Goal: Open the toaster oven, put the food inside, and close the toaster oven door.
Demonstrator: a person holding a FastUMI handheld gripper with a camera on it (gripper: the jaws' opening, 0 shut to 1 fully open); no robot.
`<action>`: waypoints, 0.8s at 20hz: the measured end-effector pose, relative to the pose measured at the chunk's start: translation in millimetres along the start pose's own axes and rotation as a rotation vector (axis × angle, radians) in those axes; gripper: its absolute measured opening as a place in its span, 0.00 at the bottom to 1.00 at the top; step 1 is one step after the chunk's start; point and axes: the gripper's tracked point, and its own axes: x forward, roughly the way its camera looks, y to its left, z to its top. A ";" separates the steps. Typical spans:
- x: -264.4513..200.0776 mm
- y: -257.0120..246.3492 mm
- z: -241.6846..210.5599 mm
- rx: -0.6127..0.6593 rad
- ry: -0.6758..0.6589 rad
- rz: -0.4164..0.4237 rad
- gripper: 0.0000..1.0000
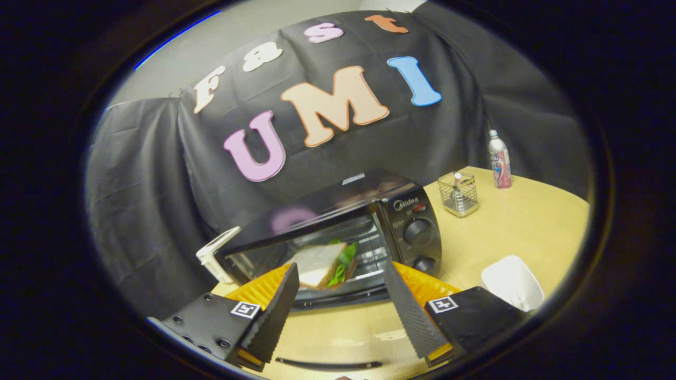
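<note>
Gripper (342,293) open before sandwich (323,264) in toaster oven (364,227).

fisheye cam riding on the tool (342,295), tilted, looking forward and slightly down, close to the toaster oven (338,232), low over the surface (507,232)

The black toaster oven (338,232) stands on the table, two knobs on its right panel. A sandwich (323,264) (white bread, green leaves) lies tilted inside its chamber.
</note>
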 end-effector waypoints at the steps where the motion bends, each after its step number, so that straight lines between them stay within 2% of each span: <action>1: -15.0 -4.0 -9.5 -0.011 0.025 0.005 0.99; 7: -82.1 -23.4 -67.9 0.026 0.157 0.049 0.99; 16: -72.9 -51.5 -118.7 -0.049 0.278 -0.015 0.99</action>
